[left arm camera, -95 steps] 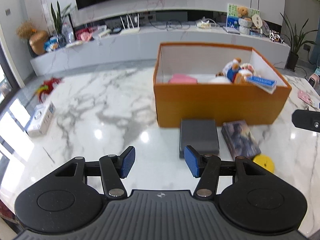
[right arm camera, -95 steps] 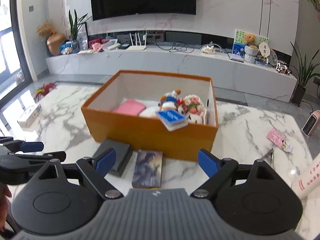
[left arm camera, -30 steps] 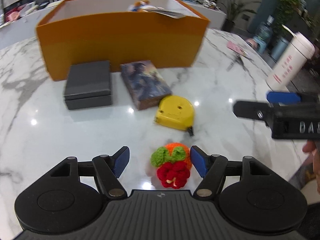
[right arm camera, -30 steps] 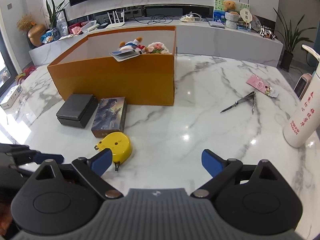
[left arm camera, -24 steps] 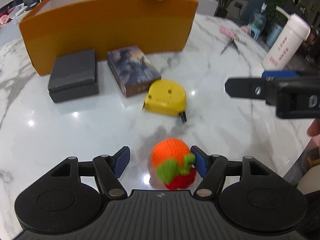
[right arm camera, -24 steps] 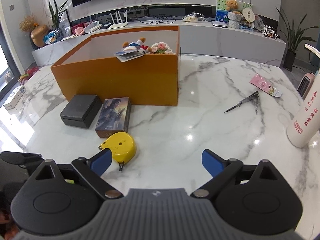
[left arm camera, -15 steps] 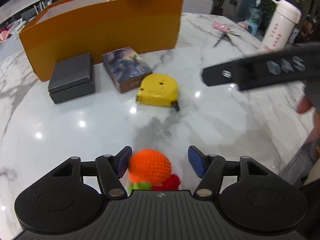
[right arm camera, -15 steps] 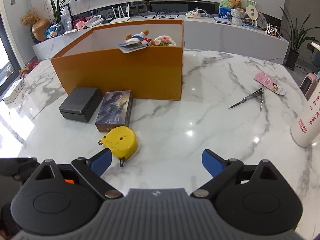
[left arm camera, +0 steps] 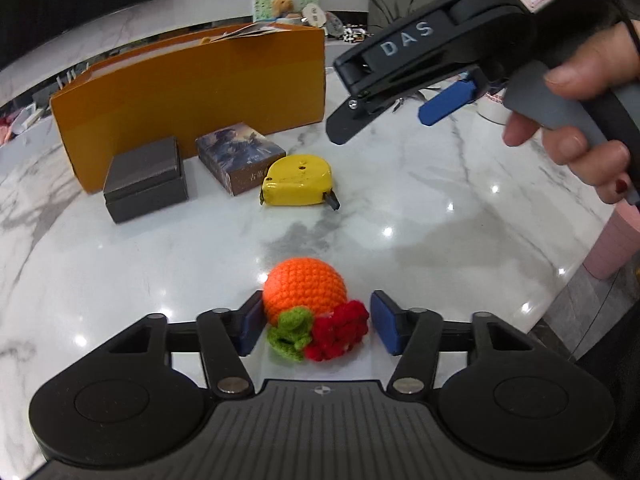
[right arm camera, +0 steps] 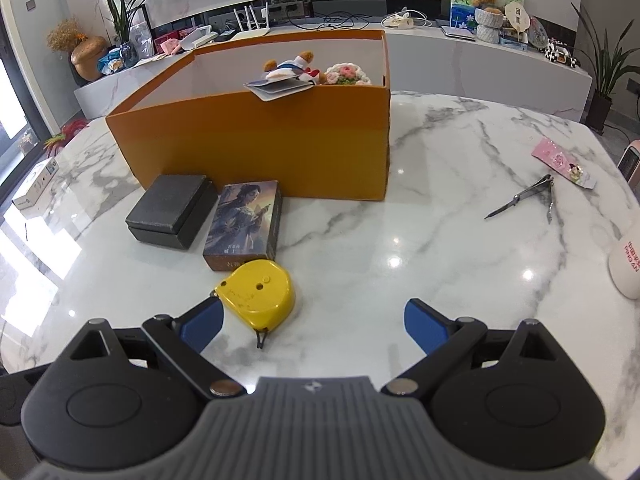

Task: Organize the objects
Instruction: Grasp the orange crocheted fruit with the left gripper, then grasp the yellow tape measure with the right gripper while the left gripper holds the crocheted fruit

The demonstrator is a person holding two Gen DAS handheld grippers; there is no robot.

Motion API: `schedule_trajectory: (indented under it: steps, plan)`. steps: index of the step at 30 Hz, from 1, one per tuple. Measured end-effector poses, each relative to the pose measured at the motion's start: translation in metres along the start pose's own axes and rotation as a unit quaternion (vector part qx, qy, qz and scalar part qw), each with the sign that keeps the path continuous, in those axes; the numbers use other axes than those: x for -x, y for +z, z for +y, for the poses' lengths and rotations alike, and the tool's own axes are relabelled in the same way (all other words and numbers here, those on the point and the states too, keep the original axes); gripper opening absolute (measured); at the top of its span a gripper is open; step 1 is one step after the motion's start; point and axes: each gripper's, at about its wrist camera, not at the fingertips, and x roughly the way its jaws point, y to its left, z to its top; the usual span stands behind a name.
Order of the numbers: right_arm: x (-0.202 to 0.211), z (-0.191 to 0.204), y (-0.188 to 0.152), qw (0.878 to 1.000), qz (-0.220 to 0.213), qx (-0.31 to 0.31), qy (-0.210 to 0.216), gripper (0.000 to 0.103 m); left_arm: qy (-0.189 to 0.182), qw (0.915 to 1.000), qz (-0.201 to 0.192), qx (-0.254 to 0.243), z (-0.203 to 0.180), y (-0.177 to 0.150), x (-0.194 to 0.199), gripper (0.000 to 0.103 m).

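Crochet orange (left arm camera: 305, 290) sits between the closing left gripper (left arm camera: 316, 328), touching one pad only; right gripper (right arm camera: 314, 326) spread wide.

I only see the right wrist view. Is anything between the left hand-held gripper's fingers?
Observer: Yes, a crocheted orange toy sits on the marble table between the fingers of the left hand-held gripper; its jaws have just been closing.
Operator: Gripped yet?
Observer: Not yet: one pad meets the orange ball, the other stands just clear of the red berries.
Operator: Anything close by?
Observer: The yellow tape measure lies beyond it, apart.
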Motion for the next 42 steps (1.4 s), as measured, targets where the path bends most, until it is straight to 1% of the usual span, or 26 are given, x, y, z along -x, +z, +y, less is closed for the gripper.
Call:
schedule_trajectory:
  steps: [3,5,8,11,14,18,20,26,27,28,37,42]
  plan:
    - [-0.005,-0.001,0.001,1.0,0.002,-0.003,0.002,0.098,0.003,0.9999,0.0,0.011,0.008,0.002,-0.001,0.058]
    - [-0.011,-0.002,0.001,1.0,0.005,-0.003,-0.003,0.098,0.016,0.9998,0.0,0.015,0.013,0.003,-0.002,0.057]
    - [-0.021,0.0,0.002,1.0,0.013,0.005,-0.008,0.098,0.039,0.9985,0.002,0.037,0.028,0.004,-0.004,0.058]
    - [-0.033,0.007,0.003,0.999,0.019,0.024,0.009,0.098,0.065,0.9957,0.003,0.065,0.046,0.005,-0.003,0.058]
    - [-0.047,0.019,0.005,0.997,0.017,0.067,0.035,0.097,0.086,0.9925,0.003,0.087,0.061,0.005,-0.001,0.058]
    - [-0.068,0.031,0.006,0.992,0.023,0.109,0.06,0.083,0.101,0.9895,0.002,0.104,0.074,0.004,0.001,0.058]
    - [-0.073,0.034,0.005,0.99,0.018,0.118,0.07,0.08,0.105,0.9886,0.002,0.108,0.078,0.004,0.003,0.058]
    - [-0.071,0.046,0.0,0.984,0.012,0.167,0.061,0.072,0.114,0.9865,0.005,0.117,0.086,0.005,-0.001,0.059]
    - [-0.071,0.046,-0.001,0.984,0.013,0.167,0.063,0.068,0.116,0.9862,0.005,0.119,0.086,0.005,-0.001,0.059]
    - [-0.07,0.046,-0.002,0.984,0.013,0.167,0.063,0.067,0.117,0.9858,0.005,0.12,0.087,0.005,-0.001,0.059]
    - [-0.062,0.047,-0.011,0.988,0.011,0.15,0.044,0.067,0.132,0.9826,-0.003,0.13,0.091,0.006,-0.005,0.06]
    - [-0.058,0.047,-0.015,0.988,0.014,0.147,0.04,0.067,0.135,0.9814,-0.001,0.137,0.092,0.008,-0.006,0.059]
